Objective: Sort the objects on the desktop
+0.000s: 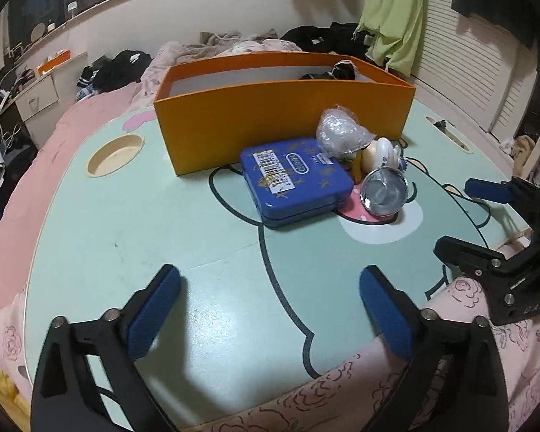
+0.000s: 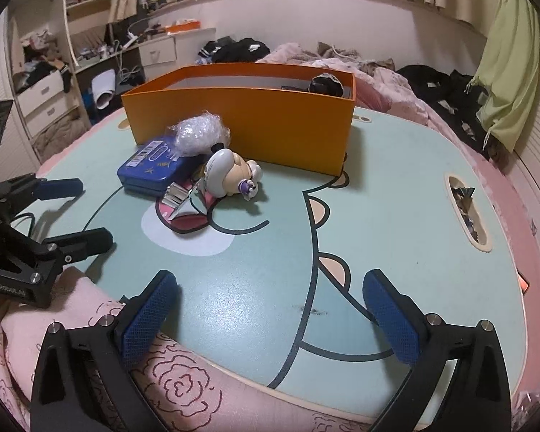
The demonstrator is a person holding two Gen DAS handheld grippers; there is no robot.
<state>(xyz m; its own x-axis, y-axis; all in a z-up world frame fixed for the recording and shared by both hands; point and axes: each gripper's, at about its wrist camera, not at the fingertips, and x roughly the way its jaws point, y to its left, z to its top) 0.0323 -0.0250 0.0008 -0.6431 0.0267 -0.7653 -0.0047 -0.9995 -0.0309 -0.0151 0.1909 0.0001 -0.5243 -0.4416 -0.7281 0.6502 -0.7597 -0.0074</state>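
Note:
An orange open box (image 1: 280,115) stands at the back of the mint-green cartoon table (image 1: 144,237), with a dark item (image 1: 342,70) inside it. In front of it lie a blue tin (image 1: 295,180), a crumpled clear plastic bundle (image 1: 336,131), a white and cream figurine (image 1: 381,153) and a small round mirror (image 1: 385,190). My left gripper (image 1: 270,280) hovers open over bare table short of the tin, nothing between its fingers. My right gripper (image 2: 270,280) is open too, over the table's near right part, with the figurine (image 2: 230,172) and box (image 2: 248,122) ahead to its left.
A round cup hole (image 1: 115,154) is cut in the table's left side and a slot (image 2: 468,212) with wrappers in its right side. Pink rose-print fabric (image 2: 176,385) lies at the near edge. A bed with clothes and drawers surround the table.

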